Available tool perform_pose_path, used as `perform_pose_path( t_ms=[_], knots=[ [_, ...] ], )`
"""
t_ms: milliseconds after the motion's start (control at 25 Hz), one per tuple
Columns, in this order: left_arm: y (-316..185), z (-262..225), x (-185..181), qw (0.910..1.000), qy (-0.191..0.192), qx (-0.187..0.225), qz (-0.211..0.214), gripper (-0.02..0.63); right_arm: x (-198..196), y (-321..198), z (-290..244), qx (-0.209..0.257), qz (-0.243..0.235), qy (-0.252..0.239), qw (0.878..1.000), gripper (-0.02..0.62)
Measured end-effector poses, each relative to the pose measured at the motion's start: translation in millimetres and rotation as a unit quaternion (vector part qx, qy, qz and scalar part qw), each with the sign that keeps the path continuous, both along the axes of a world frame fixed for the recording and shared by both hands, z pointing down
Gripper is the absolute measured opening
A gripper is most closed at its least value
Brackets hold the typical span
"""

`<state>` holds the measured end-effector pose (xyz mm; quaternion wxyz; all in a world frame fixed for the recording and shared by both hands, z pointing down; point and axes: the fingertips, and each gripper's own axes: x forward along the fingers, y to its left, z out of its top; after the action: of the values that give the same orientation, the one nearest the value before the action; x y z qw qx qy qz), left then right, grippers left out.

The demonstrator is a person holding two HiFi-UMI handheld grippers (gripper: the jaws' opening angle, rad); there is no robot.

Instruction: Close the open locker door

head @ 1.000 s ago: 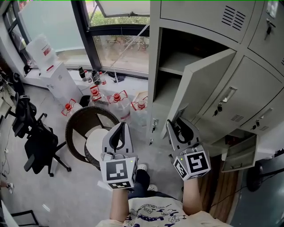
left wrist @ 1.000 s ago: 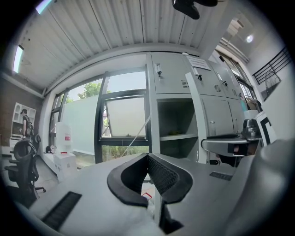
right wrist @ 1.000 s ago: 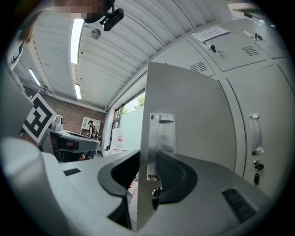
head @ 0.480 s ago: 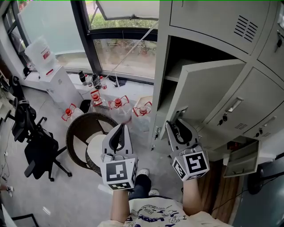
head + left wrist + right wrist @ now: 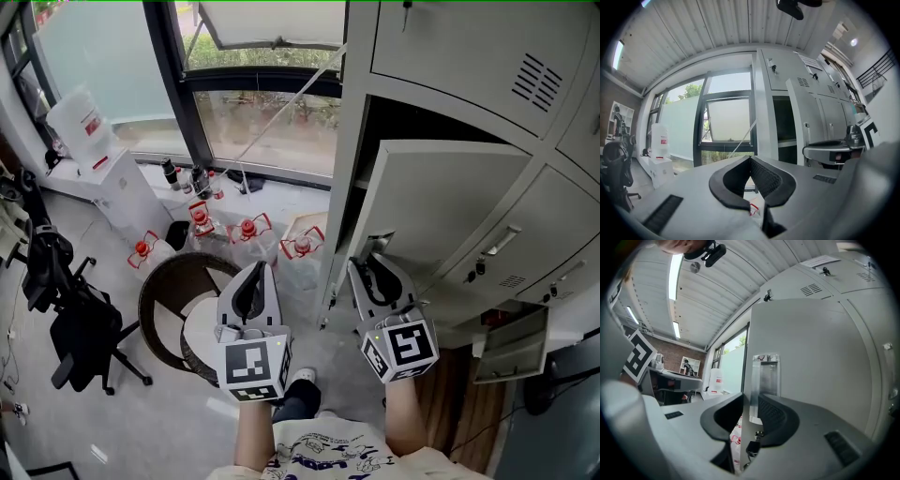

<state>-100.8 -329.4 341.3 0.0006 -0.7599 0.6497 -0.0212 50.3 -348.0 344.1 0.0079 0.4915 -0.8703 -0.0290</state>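
The grey locker door (image 5: pixel 450 206) stands part open in front of its dark compartment (image 5: pixel 398 122). My right gripper (image 5: pixel 372 261) is at the door's lower free edge. In the right gripper view its jaws are closing with the door's thin edge (image 5: pixel 746 380) between the pads (image 5: pixel 769 412), just under the chrome recessed handle (image 5: pixel 765 373). My left gripper (image 5: pixel 260 270) hangs beside it over the floor, away from the locker. It is shut with nothing in it (image 5: pixel 750 158). The left gripper view shows the door (image 5: pixel 796 117) edge-on to the right.
A round wicker chair (image 5: pixel 167 291) and several water jugs with red caps (image 5: pixel 248 230) sit on the floor left of the lockers. A black office chair (image 5: pixel 75 314) and a water dispenser (image 5: pixel 103 178) stand farther left. A small lower locker flap (image 5: pixel 511 342) hangs open at the right.
The locker door has swung toward the cabinet, so its gap is narrower than before. My right gripper has stayed at the door's edge. The left gripper has barely moved.
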Motion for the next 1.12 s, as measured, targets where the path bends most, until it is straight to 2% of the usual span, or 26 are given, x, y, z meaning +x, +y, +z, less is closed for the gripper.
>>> perform_pose_path(
  t_ms=[1120],
  knots=[
    [-79,0,-17,0.9998,0.002,0.002,0.017,0.003,-3,-84,0,0.0,0.049,-0.001,0.999,0.06]
  ],
)
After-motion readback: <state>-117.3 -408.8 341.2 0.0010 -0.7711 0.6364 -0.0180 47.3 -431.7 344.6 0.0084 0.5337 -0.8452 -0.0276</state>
